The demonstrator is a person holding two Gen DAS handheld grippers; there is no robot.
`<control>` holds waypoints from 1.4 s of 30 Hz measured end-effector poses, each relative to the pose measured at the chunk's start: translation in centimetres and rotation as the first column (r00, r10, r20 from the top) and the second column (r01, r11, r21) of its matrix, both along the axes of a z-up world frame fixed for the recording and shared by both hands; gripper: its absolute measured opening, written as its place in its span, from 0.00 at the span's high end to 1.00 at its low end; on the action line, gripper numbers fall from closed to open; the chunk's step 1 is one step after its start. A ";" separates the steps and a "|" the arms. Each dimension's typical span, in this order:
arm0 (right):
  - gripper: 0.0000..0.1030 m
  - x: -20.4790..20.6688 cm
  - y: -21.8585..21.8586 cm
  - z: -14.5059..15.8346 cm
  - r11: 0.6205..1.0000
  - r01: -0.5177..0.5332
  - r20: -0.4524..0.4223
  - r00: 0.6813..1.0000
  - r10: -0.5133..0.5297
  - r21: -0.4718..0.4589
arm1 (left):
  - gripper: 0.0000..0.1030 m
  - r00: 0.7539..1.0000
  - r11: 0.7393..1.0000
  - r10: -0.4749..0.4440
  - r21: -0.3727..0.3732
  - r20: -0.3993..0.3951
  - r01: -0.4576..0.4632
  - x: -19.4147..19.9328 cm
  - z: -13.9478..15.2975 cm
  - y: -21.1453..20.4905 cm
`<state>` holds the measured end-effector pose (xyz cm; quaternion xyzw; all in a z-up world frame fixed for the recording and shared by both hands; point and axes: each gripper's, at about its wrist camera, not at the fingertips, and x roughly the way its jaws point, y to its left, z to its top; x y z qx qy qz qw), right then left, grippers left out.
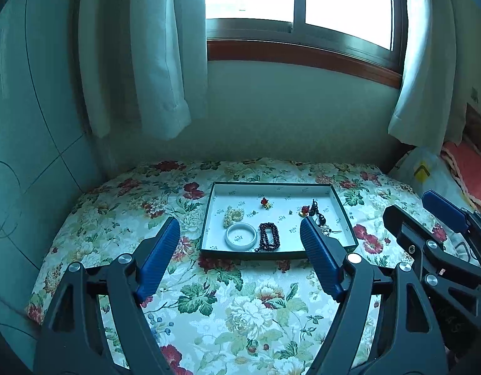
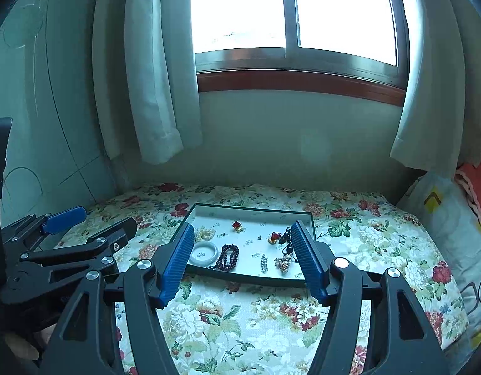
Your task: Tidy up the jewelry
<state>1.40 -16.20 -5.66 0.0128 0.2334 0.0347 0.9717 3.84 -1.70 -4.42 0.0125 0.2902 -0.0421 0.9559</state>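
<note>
1. Fingers: the left gripper point(image 1: 240, 243) stands with its blue pads spread wide and nothing between them; the right gripper point(image 2: 242, 248) is likewise wide and empty. Both hover above the bedspread, short of the tray.
2. Task item: the jewelry lies loose inside a shallow dark-rimmed tray point(image 2: 250, 276). White bangle point(image 2: 203, 252) and dark bead bracelet point(image 2: 228, 257) sit near the front edge, touching or nearly so; the bracelet's long axis runs front to back.
3. Relation: the tray lies straight ahead of both grippers. The pearl cluster point(image 1: 232, 215) and bangle fall on the left gripper's side; the black corded pendant point(image 2: 286, 237) and gold brooch point(image 2: 283, 263) on the right's.
4. Surroundings: floral bedspread point(image 1: 240, 306), window point(image 1: 296, 0) beyond.
</note>
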 end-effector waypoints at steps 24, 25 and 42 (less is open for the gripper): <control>0.38 -0.5 0.0 0.2 1.000 -0.001 0.006 1.000 0.001 -0.001 | 0.18 1.000 1.000 0.021 0.008 0.009 -0.022 -0.3 0.4 0.4; 0.38 -0.4 0.0 0.2 1.000 0.000 0.006 1.000 0.000 0.000 | 0.18 1.000 1.000 0.023 0.011 0.011 -0.023 -0.3 0.5 0.4; 0.38 -0.7 -0.3 0.3 1.000 0.006 0.001 1.000 -0.006 -0.001 | 0.05 0.998 0.999 0.048 0.023 0.051 -0.049 -0.7 0.6 0.5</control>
